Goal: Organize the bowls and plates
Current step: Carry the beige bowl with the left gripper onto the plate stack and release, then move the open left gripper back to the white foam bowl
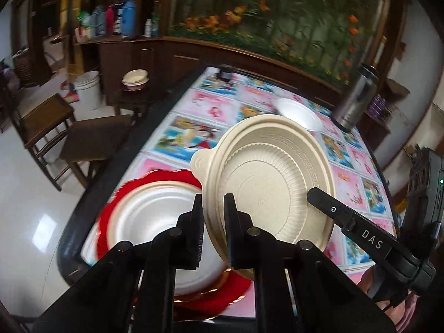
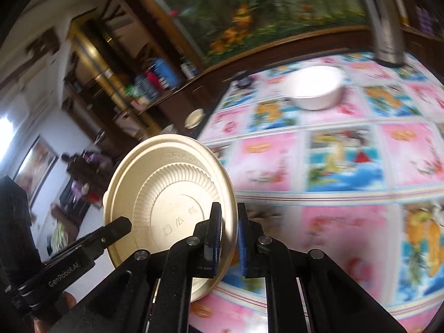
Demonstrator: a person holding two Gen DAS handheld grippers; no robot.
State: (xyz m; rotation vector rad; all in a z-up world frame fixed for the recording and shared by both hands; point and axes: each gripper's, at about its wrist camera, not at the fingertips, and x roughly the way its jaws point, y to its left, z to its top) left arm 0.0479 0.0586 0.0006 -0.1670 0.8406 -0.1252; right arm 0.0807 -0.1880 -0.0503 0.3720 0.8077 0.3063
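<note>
A beige ribbed plate (image 1: 272, 177) is held tilted on edge above the table, underside toward both cameras. My left gripper (image 1: 213, 208) is shut on its near rim. My right gripper (image 2: 229, 222) is shut on the opposite rim of the same plate (image 2: 166, 199); its finger shows in the left wrist view (image 1: 327, 202). Below the left gripper a white plate (image 1: 149, 222) lies on a red scalloped plate (image 1: 166, 177) at the table's near left corner. A white bowl (image 1: 299, 113) sits further back; it also shows in the right wrist view (image 2: 316, 86).
The table carries a pink and blue picture cloth (image 2: 347, 166). A steel flask (image 1: 355, 100) stands behind the bowl at the far right. A dark jar (image 1: 226, 73) is at the far edge. Chairs (image 1: 44, 122), a white bucket (image 1: 88, 88) and stacked bowls (image 1: 135, 77) stand left of the table.
</note>
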